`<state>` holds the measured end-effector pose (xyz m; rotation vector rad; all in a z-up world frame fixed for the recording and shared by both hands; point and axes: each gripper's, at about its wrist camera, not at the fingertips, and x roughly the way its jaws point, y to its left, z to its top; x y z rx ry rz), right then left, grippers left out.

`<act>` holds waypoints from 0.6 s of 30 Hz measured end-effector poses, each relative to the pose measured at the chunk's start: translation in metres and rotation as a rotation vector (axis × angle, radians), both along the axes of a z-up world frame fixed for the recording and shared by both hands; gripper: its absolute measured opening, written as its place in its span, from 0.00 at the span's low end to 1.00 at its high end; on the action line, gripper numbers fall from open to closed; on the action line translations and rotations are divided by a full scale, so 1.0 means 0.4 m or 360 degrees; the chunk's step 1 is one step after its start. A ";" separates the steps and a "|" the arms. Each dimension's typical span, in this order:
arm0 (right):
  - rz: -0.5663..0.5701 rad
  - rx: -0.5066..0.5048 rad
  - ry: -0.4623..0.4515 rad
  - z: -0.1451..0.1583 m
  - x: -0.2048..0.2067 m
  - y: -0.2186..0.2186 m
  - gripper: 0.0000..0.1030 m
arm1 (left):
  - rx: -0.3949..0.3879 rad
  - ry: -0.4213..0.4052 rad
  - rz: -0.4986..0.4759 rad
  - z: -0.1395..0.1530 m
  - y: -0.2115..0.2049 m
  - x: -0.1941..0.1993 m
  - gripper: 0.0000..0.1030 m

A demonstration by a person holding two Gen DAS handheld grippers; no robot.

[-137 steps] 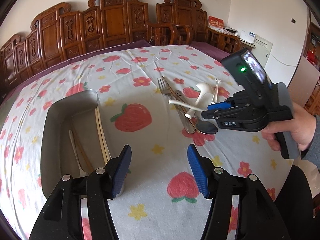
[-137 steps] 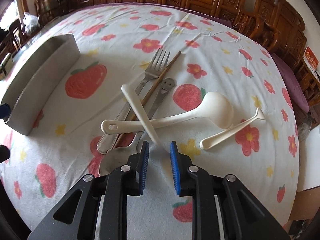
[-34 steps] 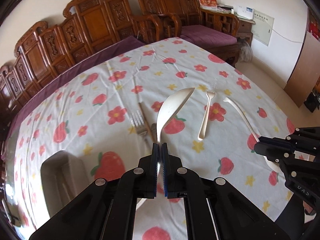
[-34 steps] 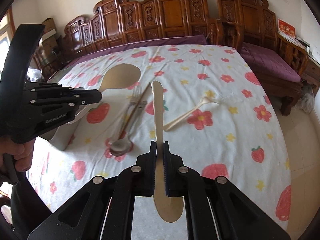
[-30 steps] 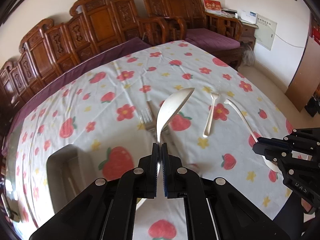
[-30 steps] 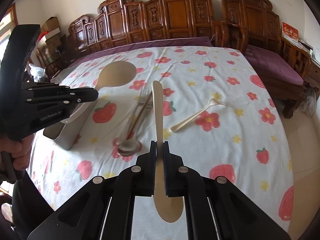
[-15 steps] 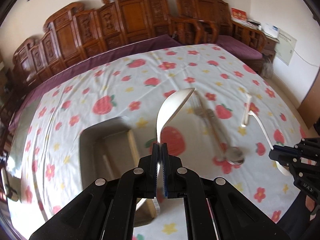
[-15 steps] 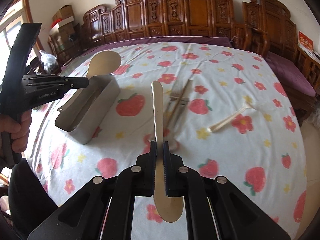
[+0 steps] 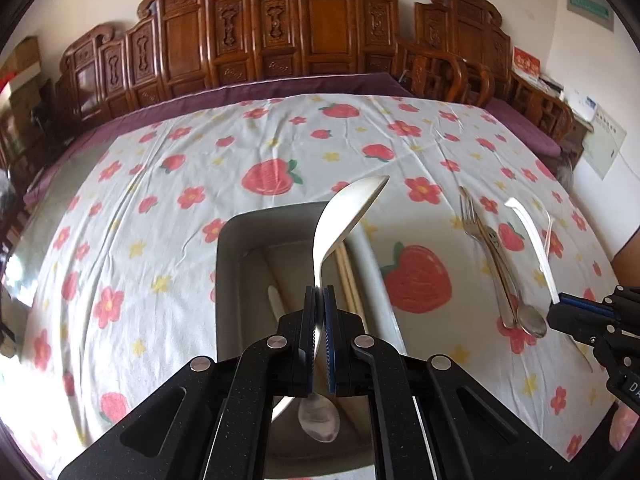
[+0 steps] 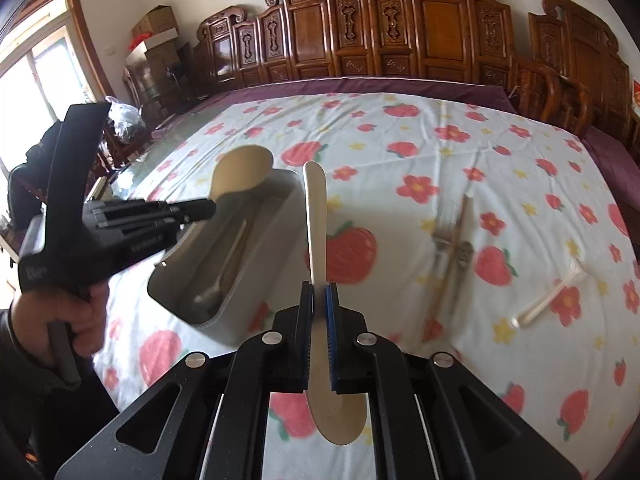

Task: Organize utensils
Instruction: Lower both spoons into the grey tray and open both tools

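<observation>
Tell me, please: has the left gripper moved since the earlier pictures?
Yes. The left gripper, shut on the cream ladle, has travelled from above the fork to over the metal tray.

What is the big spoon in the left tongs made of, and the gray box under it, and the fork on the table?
The big spoon, pinched in the left tongs, looks like cream plastic or melamine: pale, matte, no mirror shine. The gray box looks like brushed metal, with a dull silvery sheen, though coated plastic is possible. The fork looks like polished steel, bright and reflective.
</observation>
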<state>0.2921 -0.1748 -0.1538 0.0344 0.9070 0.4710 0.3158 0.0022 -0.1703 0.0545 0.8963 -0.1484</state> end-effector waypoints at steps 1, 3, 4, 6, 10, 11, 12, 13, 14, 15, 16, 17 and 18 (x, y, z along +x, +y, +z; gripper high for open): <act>0.0006 0.0007 0.0000 0.000 0.007 0.014 0.08 | -0.0010 0.0000 0.0004 -0.002 0.006 0.000 0.03; 0.0022 0.0009 0.0004 -0.002 0.019 0.036 0.08 | -0.0025 0.0010 0.0015 -0.012 0.018 -0.002 0.03; 0.0029 0.0005 0.0005 -0.002 0.019 0.045 0.08 | -0.0031 0.0017 0.0012 -0.016 0.021 -0.005 0.03; 0.0043 -0.0007 0.0006 -0.004 0.023 0.063 0.08 | -0.0043 0.0017 0.0008 -0.020 0.026 -0.008 0.03; 0.0055 -0.0022 0.0017 -0.009 0.019 0.089 0.08 | -0.0070 -0.0014 0.0015 -0.014 0.033 -0.007 0.03; 0.0056 -0.0027 0.0018 -0.009 0.016 0.093 0.08 | -0.0078 -0.0019 0.0019 -0.015 0.035 -0.004 0.03; 0.0060 -0.0036 0.0018 -0.008 0.013 0.099 0.08 | -0.0084 -0.0021 0.0023 -0.015 0.038 -0.004 0.03; 0.0062 -0.0042 0.0017 -0.007 0.011 0.101 0.08 | -0.0090 -0.0020 0.0027 -0.018 0.040 -0.002 0.03; 0.0065 -0.0048 0.0016 -0.006 0.011 0.102 0.08 | -0.0099 -0.0015 0.0031 -0.022 0.042 0.001 0.03; 0.0066 -0.0056 0.0013 -0.004 0.010 0.106 0.08 | -0.0105 -0.0011 0.0035 -0.024 0.044 0.003 0.03; 0.0066 -0.0059 0.0013 -0.004 0.013 0.107 0.08 | -0.0116 -0.0005 0.0041 -0.029 0.047 0.005 0.03; 0.0065 -0.0062 0.0012 -0.002 0.013 0.110 0.08 | -0.0120 -0.0002 0.0043 -0.031 0.050 0.006 0.03; 0.0065 -0.0065 0.0011 -0.001 0.014 0.114 0.08 | -0.0120 -0.0005 0.0043 -0.031 0.051 0.006 0.03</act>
